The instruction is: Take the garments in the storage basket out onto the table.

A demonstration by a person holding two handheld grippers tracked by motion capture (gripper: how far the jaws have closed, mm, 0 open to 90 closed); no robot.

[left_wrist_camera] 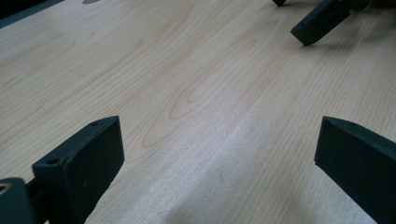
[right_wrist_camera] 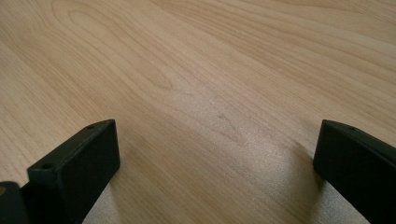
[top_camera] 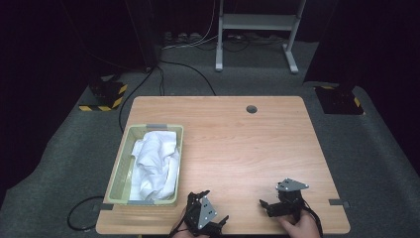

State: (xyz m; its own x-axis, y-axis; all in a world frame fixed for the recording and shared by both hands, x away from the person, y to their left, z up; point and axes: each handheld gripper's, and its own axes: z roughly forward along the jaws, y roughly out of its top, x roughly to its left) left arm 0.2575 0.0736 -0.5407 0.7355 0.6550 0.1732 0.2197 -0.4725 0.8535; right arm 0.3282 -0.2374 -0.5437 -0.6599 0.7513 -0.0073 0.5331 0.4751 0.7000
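A pale green basket [top_camera: 115,171] stands at the left of the wooden table [top_camera: 237,144], and a crumpled white cloth [top_camera: 156,163] lies in it. My left gripper [top_camera: 215,205] rests near the table's front edge, just right of the basket's near corner. Its jaws stand wide apart over bare wood [left_wrist_camera: 219,135], open, with nothing between them. My right gripper [top_camera: 268,197] sits further right along the same front edge, a hand behind it. It is open too, over bare wood [right_wrist_camera: 217,133]. One of its black jaws [left_wrist_camera: 317,21] shows far off in the left gripper view.
A round dark cable hole [top_camera: 251,108] is in the table's far edge area. Grey tape [top_camera: 339,203] marks the right front edge. Beyond the table, a white metal stand [top_camera: 257,22], cables and yellow-black striped floor blocks [top_camera: 104,94] sit on grey carpet.
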